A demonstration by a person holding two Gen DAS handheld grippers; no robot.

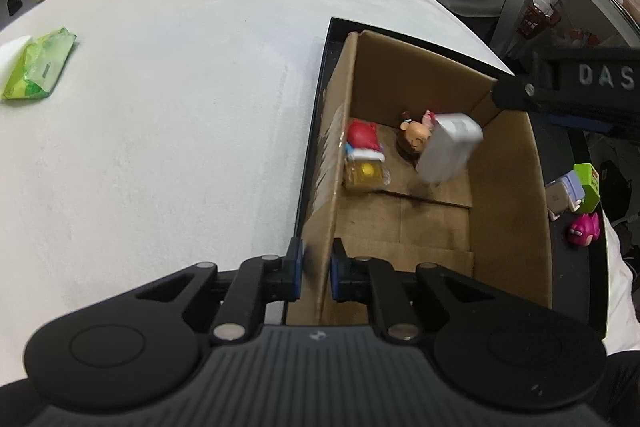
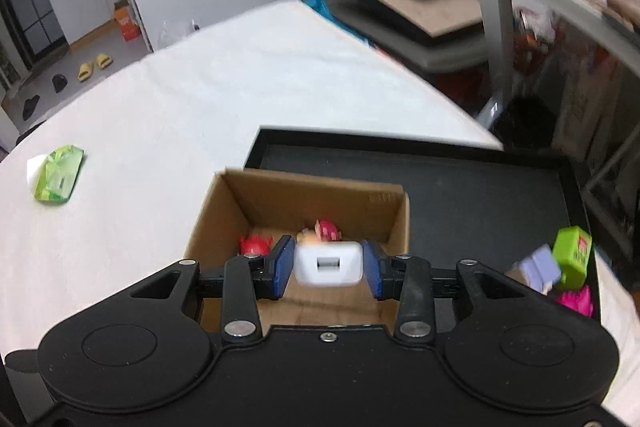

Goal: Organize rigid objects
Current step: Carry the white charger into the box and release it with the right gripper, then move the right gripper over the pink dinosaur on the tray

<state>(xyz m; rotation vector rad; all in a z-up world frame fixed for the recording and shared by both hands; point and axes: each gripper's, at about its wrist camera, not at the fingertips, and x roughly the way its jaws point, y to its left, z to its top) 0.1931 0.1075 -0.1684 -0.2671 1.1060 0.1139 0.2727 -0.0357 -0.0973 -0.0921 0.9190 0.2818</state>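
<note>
A cardboard box (image 1: 508, 187) stands in a black tray (image 2: 460, 179) on the white table. My left gripper (image 1: 316, 273) is shut on the box's near left wall. In the left wrist view a white charger (image 1: 448, 147) is in mid-air inside the box, clear of my right gripper's body (image 1: 568, 87) above the box's right rim. In the right wrist view the charger (image 2: 329, 264) sits between my right gripper's (image 2: 329, 267) spread blue pads (image 2: 282, 267), with small gaps on both sides. A red figure (image 1: 362, 141) and a brown figure (image 1: 412, 139) lie on the box floor.
A green block (image 2: 572, 255), a lilac toy (image 2: 540, 267) and a pink toy (image 2: 576, 301) lie in the tray right of the box. A green wipes packet (image 1: 38, 69) lies far left on the table. Shelves and furniture stand beyond the table's right edge.
</note>
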